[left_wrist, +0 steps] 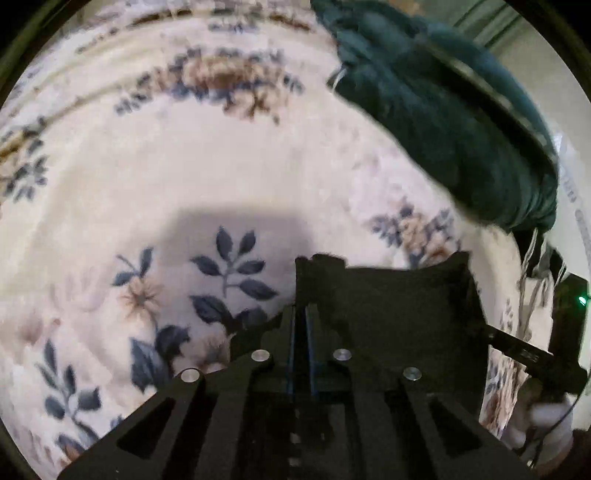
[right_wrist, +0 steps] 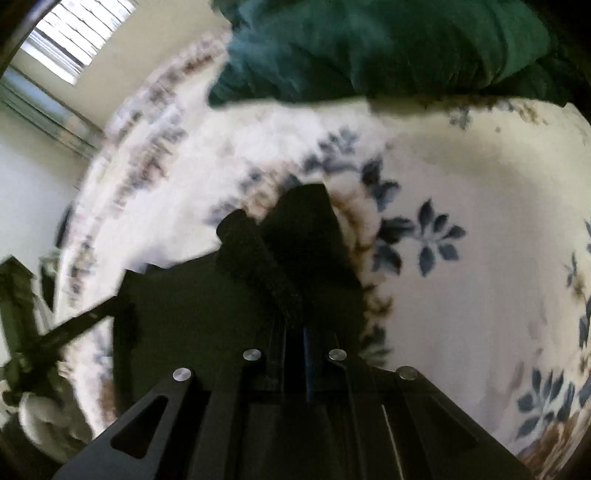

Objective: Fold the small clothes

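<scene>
A small black garment [left_wrist: 399,314] hangs stretched between my two grippers above a cream floral rug [left_wrist: 184,166]. My left gripper [left_wrist: 301,295] is shut on one edge of it, the cloth spreading to the right. In the right wrist view my right gripper [right_wrist: 291,314] is shut on the same black garment [right_wrist: 192,314], which spreads to the left; a rolled black edge [right_wrist: 258,266] runs up from the jaws. The other gripper shows at the far right of the left wrist view [left_wrist: 546,362] and far left of the right wrist view [right_wrist: 33,343].
A dark green cloth heap [left_wrist: 454,122] lies on the rug at the upper right, and at the top in the right wrist view [right_wrist: 388,48]. A window with blinds [right_wrist: 70,33] and a pale wall are at the upper left.
</scene>
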